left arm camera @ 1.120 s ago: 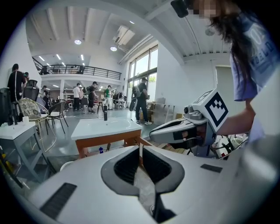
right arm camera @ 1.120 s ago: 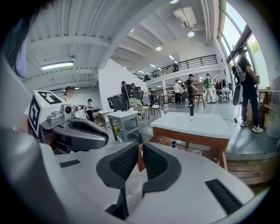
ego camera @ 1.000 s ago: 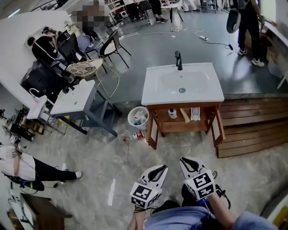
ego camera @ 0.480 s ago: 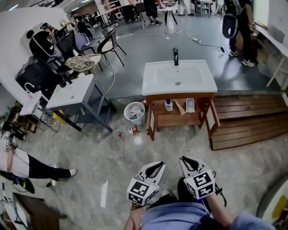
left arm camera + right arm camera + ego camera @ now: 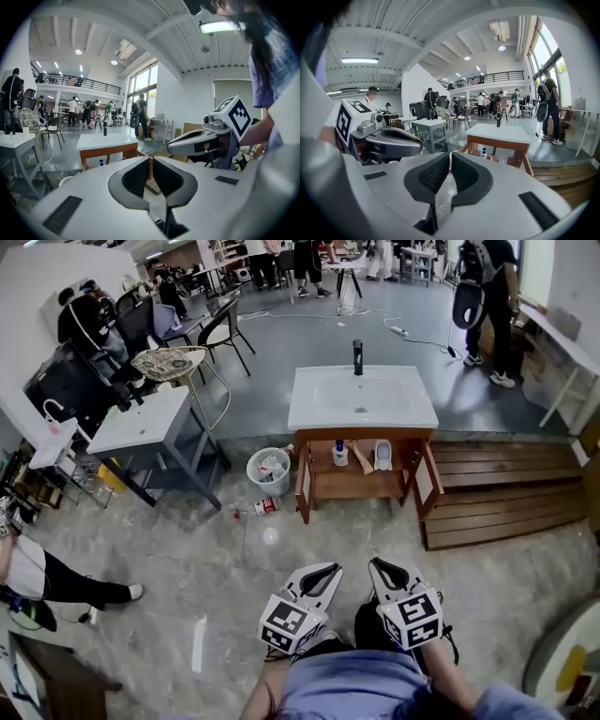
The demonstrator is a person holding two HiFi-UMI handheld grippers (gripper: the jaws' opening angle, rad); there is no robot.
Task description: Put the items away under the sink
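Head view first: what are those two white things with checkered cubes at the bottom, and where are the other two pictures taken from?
They are grabbing tools that a person holds, the left tool and the right tool. The head view comes from a camera on the person's head, looking down. Each other picture comes from a camera riding on one tool, looking along its jaws. Both tools are shut and empty; the right one's jaws have just finished closing. Ahead stands a sink with open cabinet doors, a bottle on its shelf, a waste bin beside it and a second bottle on the floor.
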